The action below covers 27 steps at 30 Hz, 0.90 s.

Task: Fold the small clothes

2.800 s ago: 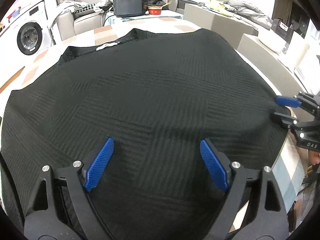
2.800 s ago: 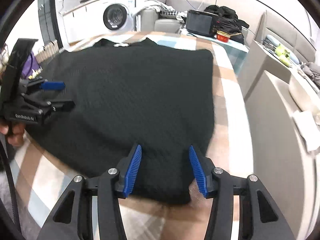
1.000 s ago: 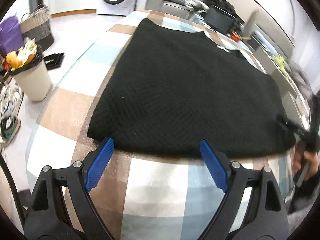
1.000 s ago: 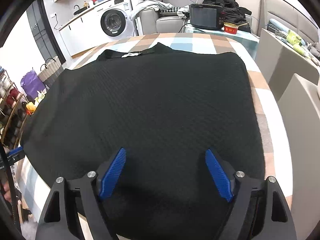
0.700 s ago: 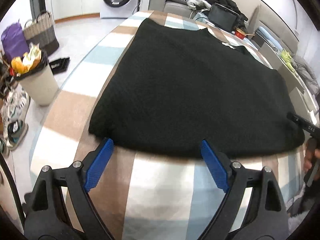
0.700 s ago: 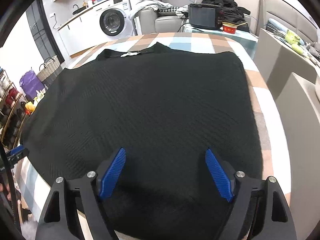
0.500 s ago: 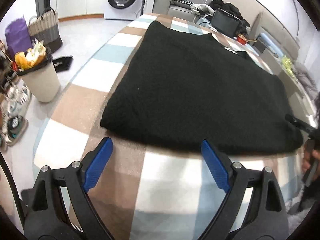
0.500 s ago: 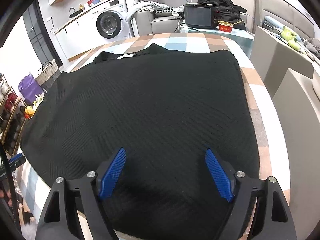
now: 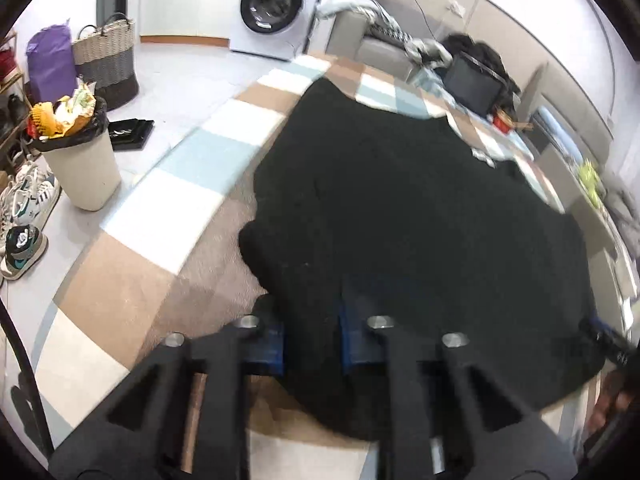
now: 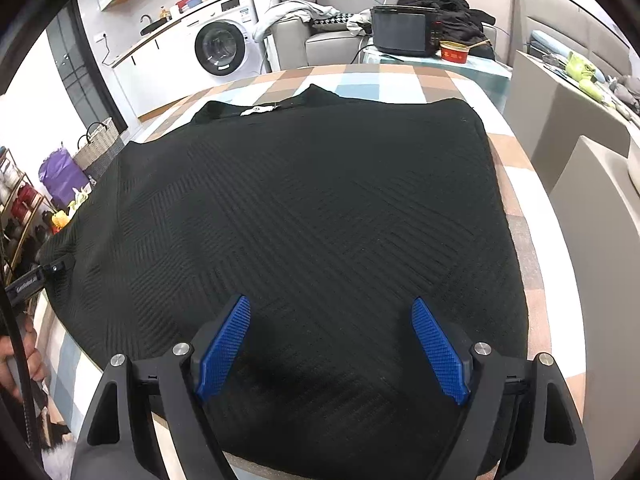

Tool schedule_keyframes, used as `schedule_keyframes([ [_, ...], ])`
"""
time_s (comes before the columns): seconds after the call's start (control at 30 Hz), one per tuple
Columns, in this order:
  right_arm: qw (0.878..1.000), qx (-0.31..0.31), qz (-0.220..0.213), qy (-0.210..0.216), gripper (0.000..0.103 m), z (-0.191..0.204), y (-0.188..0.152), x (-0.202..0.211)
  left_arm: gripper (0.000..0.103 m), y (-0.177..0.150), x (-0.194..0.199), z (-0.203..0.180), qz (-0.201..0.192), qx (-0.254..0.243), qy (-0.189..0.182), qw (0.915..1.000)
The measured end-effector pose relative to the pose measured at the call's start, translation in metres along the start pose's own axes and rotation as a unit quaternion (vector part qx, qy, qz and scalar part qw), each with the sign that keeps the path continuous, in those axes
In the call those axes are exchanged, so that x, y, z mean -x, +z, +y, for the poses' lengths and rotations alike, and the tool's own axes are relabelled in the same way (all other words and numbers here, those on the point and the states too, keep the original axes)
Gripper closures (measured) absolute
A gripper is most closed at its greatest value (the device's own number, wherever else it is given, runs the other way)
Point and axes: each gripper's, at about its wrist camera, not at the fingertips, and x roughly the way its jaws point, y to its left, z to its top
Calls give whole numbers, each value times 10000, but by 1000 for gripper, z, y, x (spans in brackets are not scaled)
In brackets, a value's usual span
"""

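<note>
1. Left claw [image 9: 311,338]: jaws closing, narrow gap, with a fold of the black textured knit garment [image 9: 420,208] bunched between the blue pads [image 9: 267,344]. Pads appear to press the cloth at its near left corner.
2. Right claw [image 10: 332,346]: jaws wide apart, blue ribbed pads [image 10: 224,350] over the garment's near hem; whether they touch the cloth I cannot tell. Nothing gripped.
3. Garment lies spread flat over the bench with checked brown, blue and white cover [image 10: 516,216], collar and white label [image 10: 259,110] at the far end.
4. Left of bench, on the floor: beige waste bin with black liner [image 9: 82,160], woven basket [image 9: 105,56].
5. Far background: white front-loading washing machine [image 10: 224,46], grey sofa [image 10: 320,44], black box-shaped appliance [image 10: 400,34].
</note>
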Motion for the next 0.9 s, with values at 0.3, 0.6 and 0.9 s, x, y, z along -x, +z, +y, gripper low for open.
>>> schedule_keyframes([
  [0.3,10000,38,-41,12,18,2,4,2,90,7,21,11,-242,218,-425,9986],
  [0.6,9999,-81,-120,47,18,-6,6,8,90,34,51,-78,-631,-863,-1290,9859],
  [0.9,9985,-422,-274,-204,18,-34,1,32,88,5,38,-232,-123,-2352,-2720,9330],
])
